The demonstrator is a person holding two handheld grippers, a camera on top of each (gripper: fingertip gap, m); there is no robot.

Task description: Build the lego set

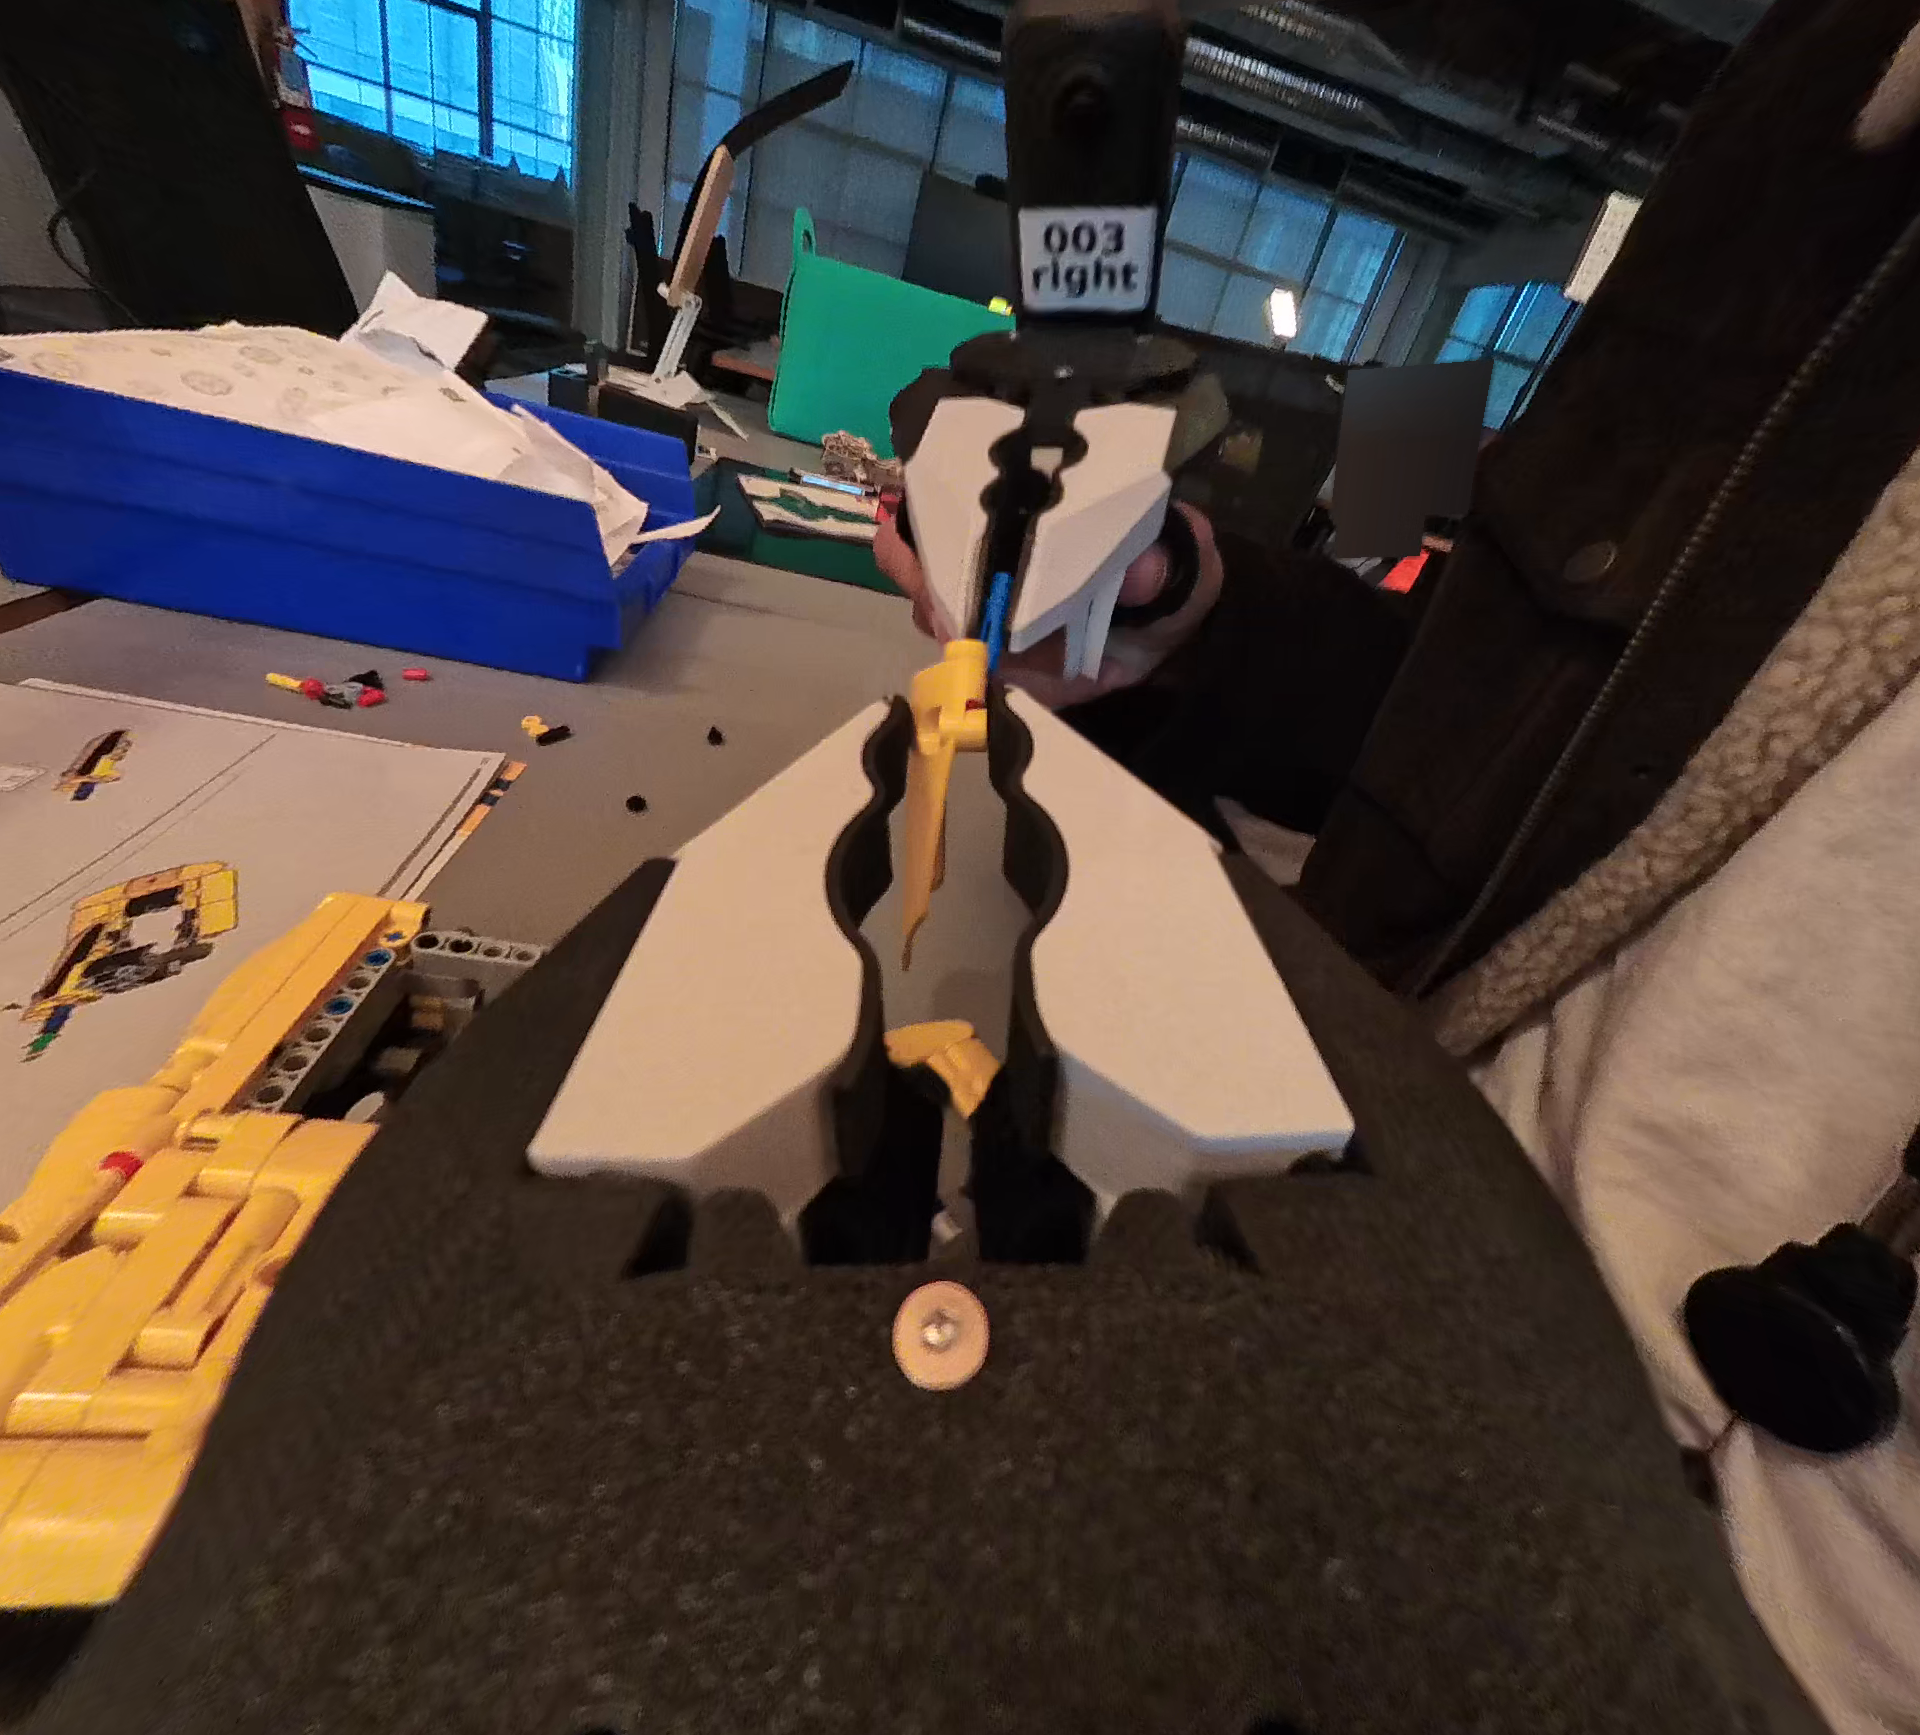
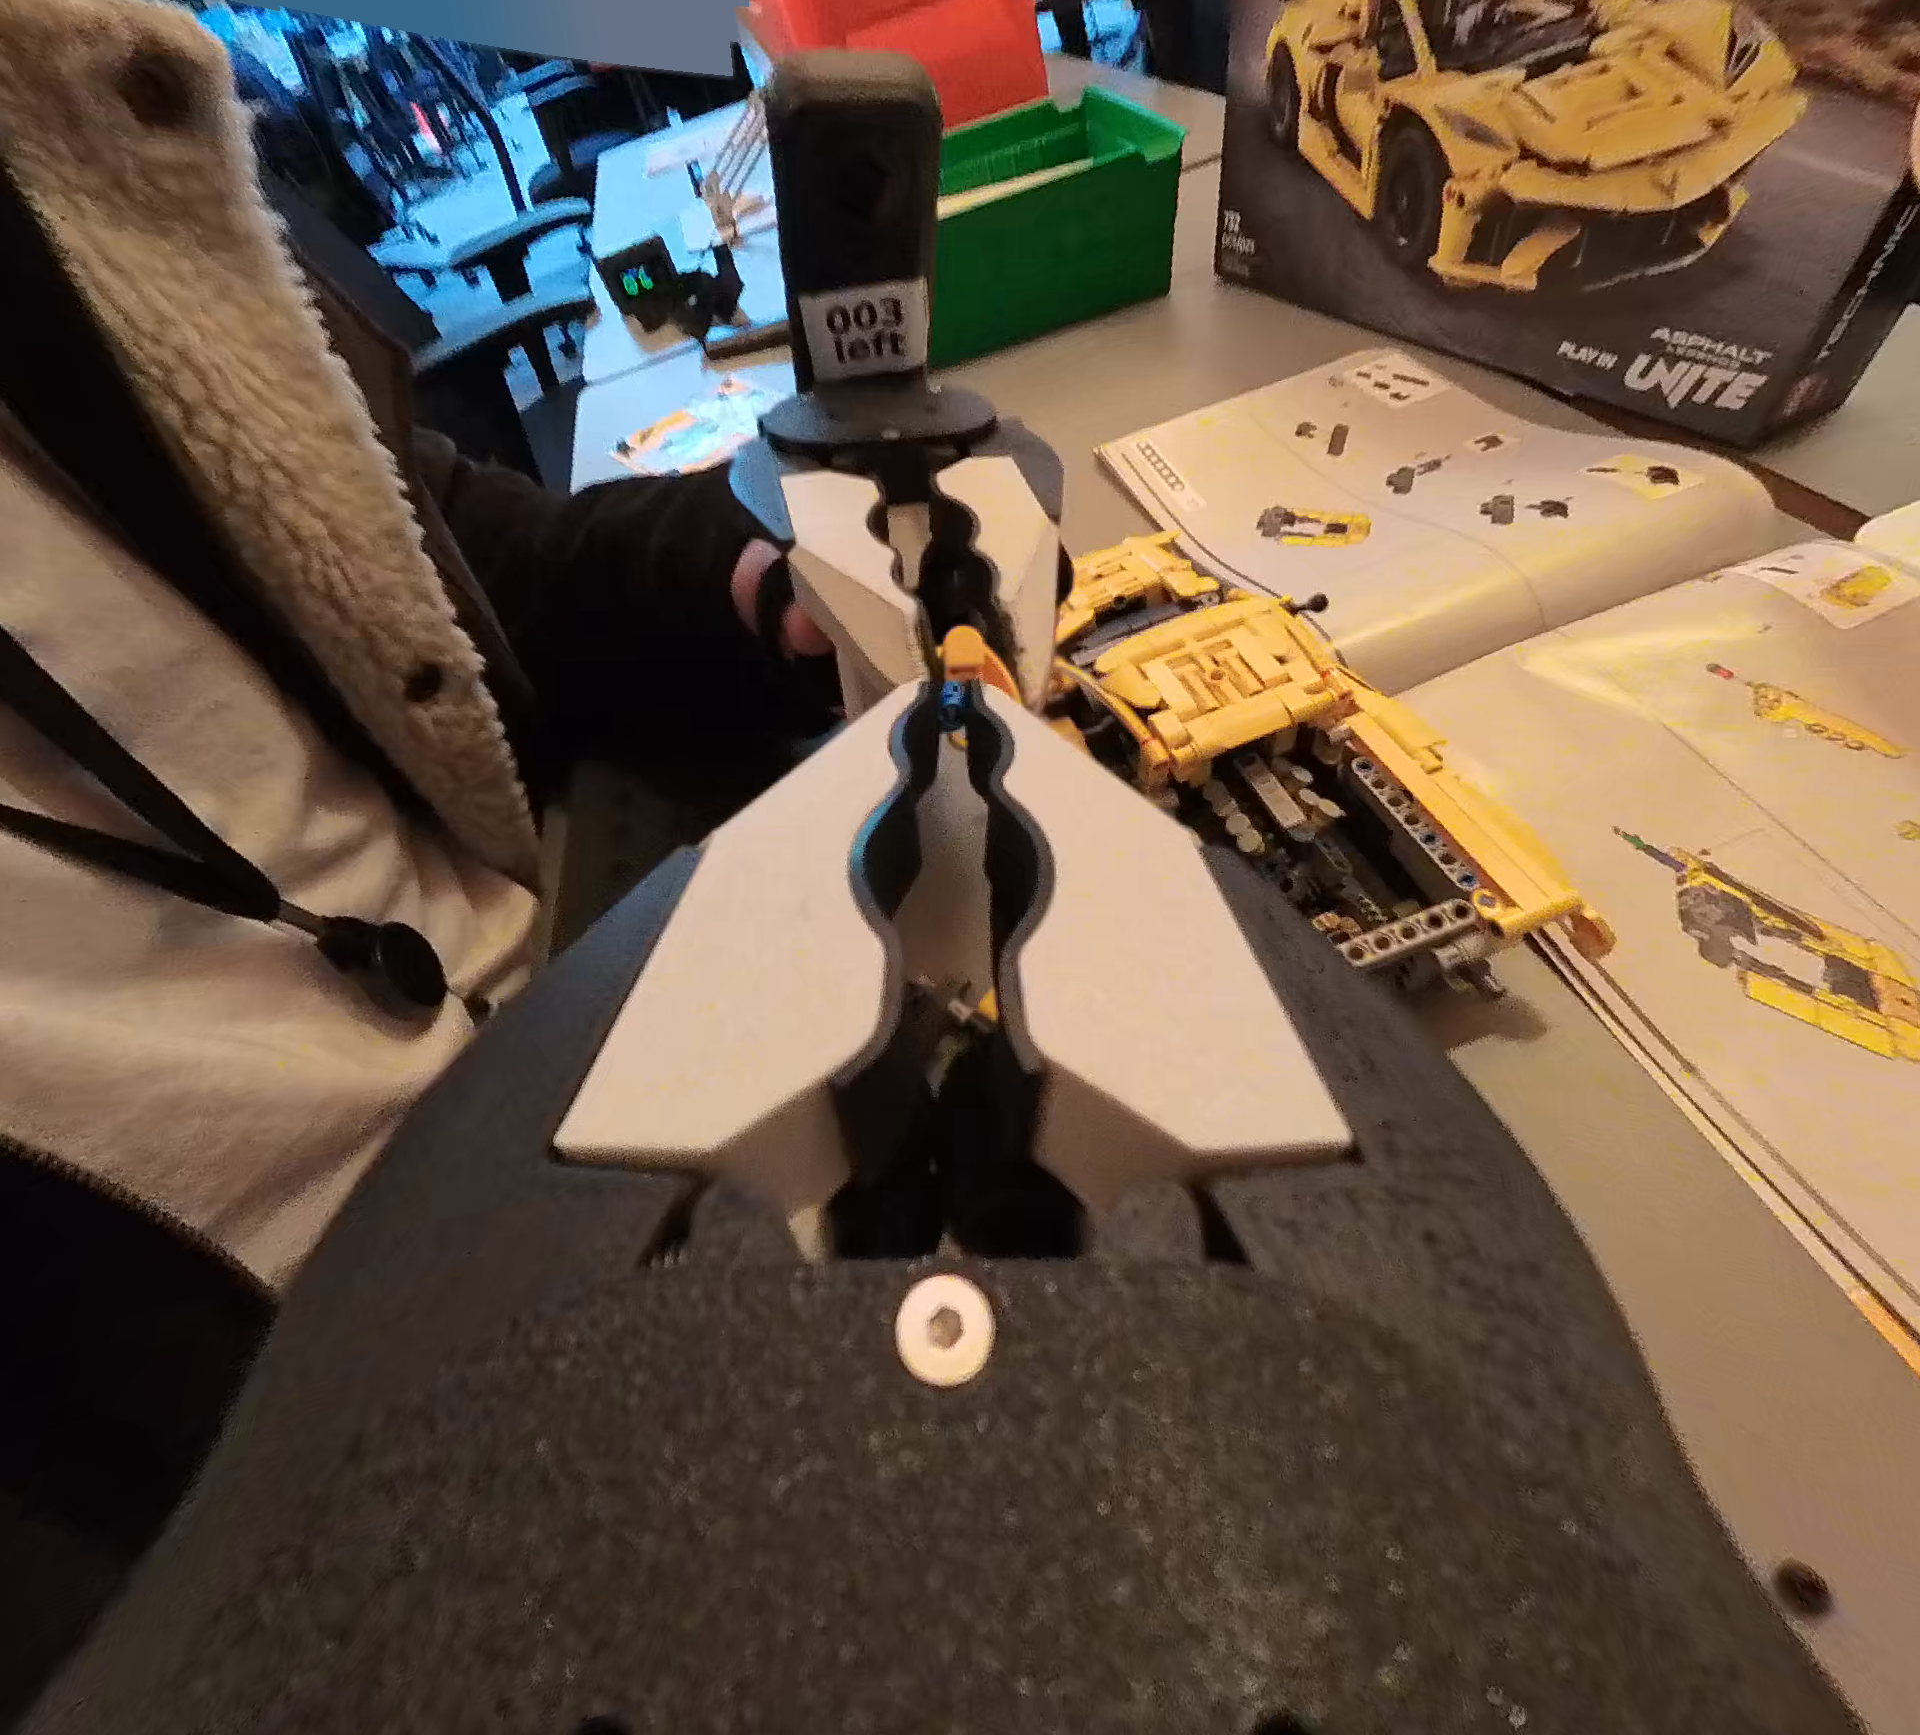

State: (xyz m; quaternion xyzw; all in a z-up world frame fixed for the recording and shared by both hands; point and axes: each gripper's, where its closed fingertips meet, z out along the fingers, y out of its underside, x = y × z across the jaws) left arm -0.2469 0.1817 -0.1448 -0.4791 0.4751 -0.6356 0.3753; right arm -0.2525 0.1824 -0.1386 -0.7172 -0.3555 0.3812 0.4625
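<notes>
The half-built yellow car model (image 2: 1247, 729) is being left on the grey table (image 1: 748, 646), and everything else is being placed against it. Beyond the model, the set's box (image 2: 1558, 127) is being stood upright; just beside the model, on its far side from the person, the open instruction booklet (image 2: 1455, 522) is being kept spread flat. Farther off from the model, a blue bin (image 1: 312, 522) stuffed with white paper is being kept, and between the bin and the model a few loose small pieces (image 1: 343, 688) are being left scattered.

Above the table, on the person's side of the model, the two grippers are being held tip to tip. A slim yellow panel piece (image 1: 935, 792) is being pinched at the very tip of the left gripper (image 1: 951, 719), whose fingers are being kept nearly closed on it. A small blue pin (image 1: 997, 615) is being clamped at the tip of the right gripper (image 2: 951, 698), closed down tight on it; the pin's end is being brought against the connector at the panel's top.

The step in hand is judged to be the pin's seating in that connector. For it to be done well, pin and hole are being best kept on one axis, the push being made straight, with the panel being braced firmly so it is not being twisted out of its narrow grip.
</notes>
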